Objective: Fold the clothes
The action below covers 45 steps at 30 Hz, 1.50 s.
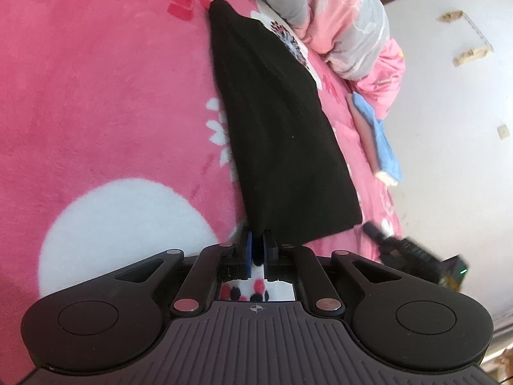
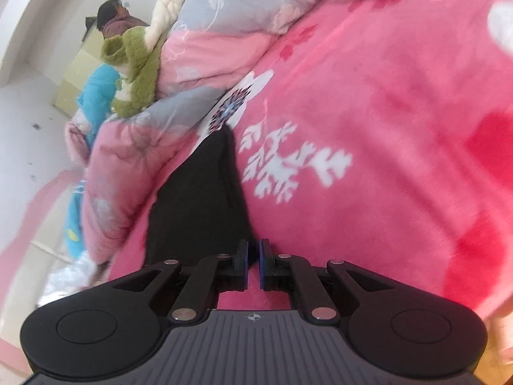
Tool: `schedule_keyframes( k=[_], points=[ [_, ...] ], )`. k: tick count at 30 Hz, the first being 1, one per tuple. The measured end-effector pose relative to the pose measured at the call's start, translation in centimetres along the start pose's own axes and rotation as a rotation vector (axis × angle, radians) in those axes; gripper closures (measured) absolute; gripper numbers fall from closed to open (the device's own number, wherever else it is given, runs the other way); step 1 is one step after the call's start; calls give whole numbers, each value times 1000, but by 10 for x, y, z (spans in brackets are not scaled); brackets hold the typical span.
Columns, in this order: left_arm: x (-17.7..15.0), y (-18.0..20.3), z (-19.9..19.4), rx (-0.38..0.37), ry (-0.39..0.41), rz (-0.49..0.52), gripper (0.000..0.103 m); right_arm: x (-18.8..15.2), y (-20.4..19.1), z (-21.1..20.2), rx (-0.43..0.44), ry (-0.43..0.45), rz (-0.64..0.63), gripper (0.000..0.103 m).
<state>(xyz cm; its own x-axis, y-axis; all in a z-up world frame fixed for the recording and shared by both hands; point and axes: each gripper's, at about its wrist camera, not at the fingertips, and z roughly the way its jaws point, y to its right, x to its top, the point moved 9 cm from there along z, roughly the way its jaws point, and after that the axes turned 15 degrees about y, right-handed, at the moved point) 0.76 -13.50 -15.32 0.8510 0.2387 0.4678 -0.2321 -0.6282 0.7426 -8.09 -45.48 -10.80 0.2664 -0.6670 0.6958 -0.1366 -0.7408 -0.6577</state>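
A black garment (image 1: 275, 122), folded into a long narrow strip, lies on the pink blanket (image 1: 96, 80). My left gripper (image 1: 256, 250) is shut on the near left corner, with black cloth between its blue pads. The right wrist view shows the same garment (image 2: 198, 192) running forward from my right gripper (image 2: 253, 253). Those fingers stand almost together at the cloth's near corner, with only a thin gap. From the left wrist camera the right gripper (image 1: 372, 229) appears blurred at the strip's other near corner.
A rumpled pink and grey quilt (image 1: 346, 32) is piled along the far side of the bed, beside the strip. A blue cloth (image 1: 381, 141) lies at the bed's edge. A green plush item (image 2: 134, 73) and a person's head (image 2: 112, 16) are beyond the quilt.
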Motion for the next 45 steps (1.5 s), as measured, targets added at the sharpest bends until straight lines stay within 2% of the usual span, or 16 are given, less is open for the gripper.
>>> schedule_keyframes(
  k=[4,6,8,11,16,18,20,22,24,28,31,36,39,42,45],
  points=[
    [3,3,-13,17,15,51,93,6,-11,-3,1,10,-46,96],
    [13,4,-21,17,58,67,81,9,-16,-5,2,14,-69,96],
    [25,9,-22,23,102,90,75,-2,-33,6,34,-27,-137,96],
    [44,21,-10,28,159,170,75,-28,-46,23,53,-107,-249,96],
    [67,34,22,24,212,301,75,-54,-36,22,-31,-229,-370,96],
    [71,34,37,44,220,358,75,-48,-48,20,-42,-220,-432,96],
    [74,28,51,87,219,392,75,-41,-71,25,1,-198,-486,96],
    [75,18,62,140,215,406,75,-47,-93,40,66,-211,-525,96],
    [75,9,63,137,224,363,75,-64,-103,57,104,-267,-568,96],
    [76,4,61,110,236,335,75,-93,-94,62,120,-388,-612,96],
    [78,3,60,99,240,321,75,-89,-96,49,103,-437,-644,96],
    [77,6,60,110,245,329,75,-80,-129,66,144,-396,-653,96],
    [76,6,61,111,247,332,75,-98,-139,81,171,-435,-663,96],
    [77,6,60,106,247,332,75,-120,-132,72,165,-515,-674,95],
    [77,7,59,105,249,339,75,-122,-136,46,212,-580,-646,95]
  ],
)
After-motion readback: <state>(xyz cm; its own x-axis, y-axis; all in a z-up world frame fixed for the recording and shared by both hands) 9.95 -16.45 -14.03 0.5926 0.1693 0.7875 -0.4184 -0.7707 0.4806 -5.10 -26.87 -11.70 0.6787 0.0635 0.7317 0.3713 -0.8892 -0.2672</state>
